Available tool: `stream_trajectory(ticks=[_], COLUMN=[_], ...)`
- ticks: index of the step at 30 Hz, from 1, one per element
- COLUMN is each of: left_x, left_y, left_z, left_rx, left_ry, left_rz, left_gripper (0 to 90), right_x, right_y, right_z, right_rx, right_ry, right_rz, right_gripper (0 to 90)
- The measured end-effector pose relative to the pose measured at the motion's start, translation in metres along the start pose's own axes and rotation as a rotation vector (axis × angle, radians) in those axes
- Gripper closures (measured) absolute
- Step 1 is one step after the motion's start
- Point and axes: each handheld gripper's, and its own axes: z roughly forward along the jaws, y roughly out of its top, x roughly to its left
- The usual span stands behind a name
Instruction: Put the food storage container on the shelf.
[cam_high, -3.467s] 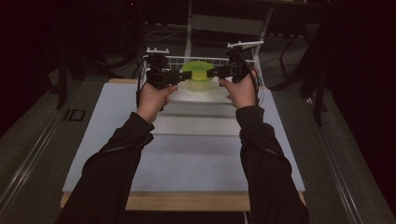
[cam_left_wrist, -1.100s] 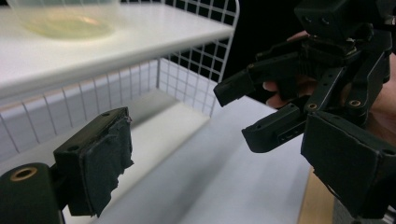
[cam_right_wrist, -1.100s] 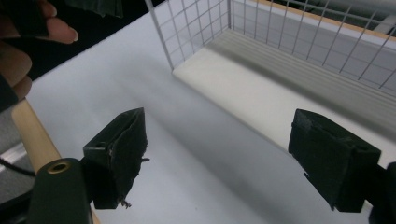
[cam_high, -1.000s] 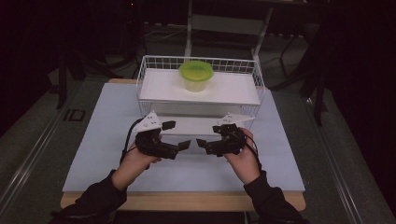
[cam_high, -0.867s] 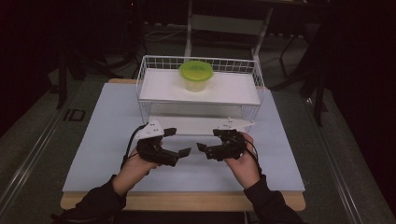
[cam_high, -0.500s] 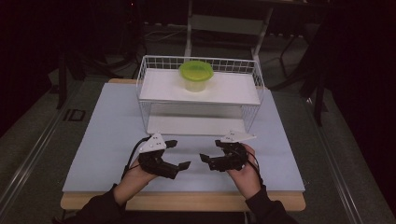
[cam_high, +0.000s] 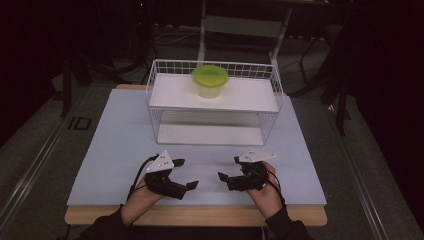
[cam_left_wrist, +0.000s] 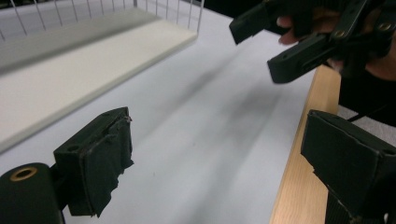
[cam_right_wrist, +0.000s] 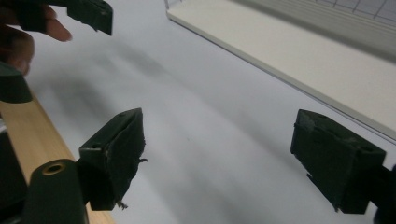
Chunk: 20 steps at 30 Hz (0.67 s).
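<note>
A lime-green lidded bowl (cam_high: 210, 80) stands on the top shelf of a white wire rack (cam_high: 170, 93) at the back of the mat. My left gripper (cam_high: 186, 174) hovers low over the mat near the front edge, open, with nothing between its pads (cam_left_wrist: 95, 168). Facing it is my right gripper (cam_high: 229, 168), also open and empty, its pads (cam_right_wrist: 114, 154) wide apart. The two grippers' tips point at each other with a small gap between them. Each gripper view catches the other gripper: the right gripper (cam_left_wrist: 308, 42) and the left gripper (cam_right_wrist: 88, 11).
A pale grey mat (cam_high: 115, 145) covers the wooden table, whose front edge (cam_high: 200, 216) lies just under the hands. The rack's lower shelf (cam_high: 210, 134) sits a short way ahead of the grippers. Dark floor and chair legs surround the table.
Both grippers, earlier up at the green bowl on the rack top, have drawn back and down to the front of the mat. The bowl stays on the shelf.
</note>
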Motion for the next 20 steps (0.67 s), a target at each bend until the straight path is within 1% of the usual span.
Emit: stream_trajectory(ticks=[1,2,4,6,7,8,10,12,16,18,20], left_x=[0.0,-0.001,-0.002,-0.003,-0.004,-0.005,-0.004,-0.004,-0.004,-0.004,-0.004], left_y=[-0.002,-0.004,-0.005,-0.006,-0.006,-0.007,-0.007,-0.008,-0.009,-0.009,-0.009], left_z=[0.001,0.001,0.002,0.003,0.004,0.004,0.006,0.006,0.008,0.008,0.007], left_rx=[0.014,0.02,0.019,0.022,0.024,0.026,0.028,0.03,0.035,0.033,0.03], left_ry=[0.007,0.011,0.01,0.022,0.03,0.034,0.034,0.037,0.027,0.019,0.018], left_rz=[0.018,0.025,0.019,0.036,0.057,0.063,0.058,0.056,0.052,0.043,0.046], left_gripper=[9.6,9.6,9.6,9.6,9.6,9.6,9.6,9.6,9.6,9.6,9.6], right_x=[-0.001,-0.001,-0.003,-0.004,-0.005,-0.005,-0.005,-0.006,-0.006,-0.006,-0.005], right_y=[-0.001,-0.003,-0.005,-0.006,-0.007,-0.008,-0.009,-0.01,-0.011,-0.01,-0.01], right_z=[0.001,0.002,0.006,0.009,0.011,0.014,0.016,0.019,0.019,0.019,0.02], right_rx=[0.004,0.004,0.014,0.022,0.028,0.04,0.055,0.068,0.067,0.064,0.065], right_ry=[-0.009,-0.013,-0.006,-0.004,-0.006,-0.019,-0.036,-0.037,-0.033,-0.029,-0.028], right_rz=[-0.011,-0.016,-0.004,0.004,-0.001,-0.017,-0.037,-0.038,-0.038,-0.037,-0.039], right_gripper=[16.7,16.6,16.0,15.6,15.2,15.3,15.3,15.3,15.2,15.2,15.3])
